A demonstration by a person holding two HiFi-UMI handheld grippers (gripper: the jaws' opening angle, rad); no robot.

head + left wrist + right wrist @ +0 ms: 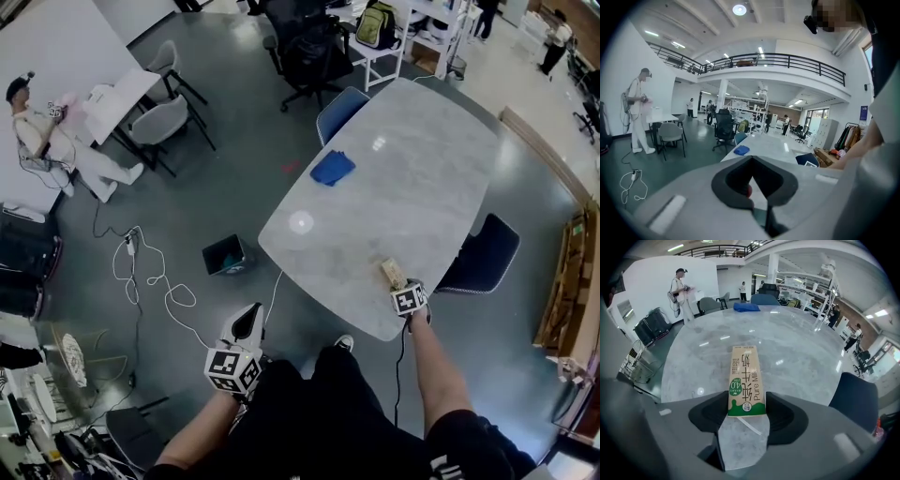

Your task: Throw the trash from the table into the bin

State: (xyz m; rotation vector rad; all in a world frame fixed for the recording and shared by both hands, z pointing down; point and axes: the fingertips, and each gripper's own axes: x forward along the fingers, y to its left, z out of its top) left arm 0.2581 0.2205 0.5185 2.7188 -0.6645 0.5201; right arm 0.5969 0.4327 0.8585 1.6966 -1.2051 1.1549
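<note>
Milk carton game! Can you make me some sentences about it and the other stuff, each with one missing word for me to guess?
The milk carton lies on the table between the open jaws of the ___ gripper.
The cloth at the table's far end is ___.
The bin stands on the ___ beside the table.
Missing words: right; blue; floor.
</note>
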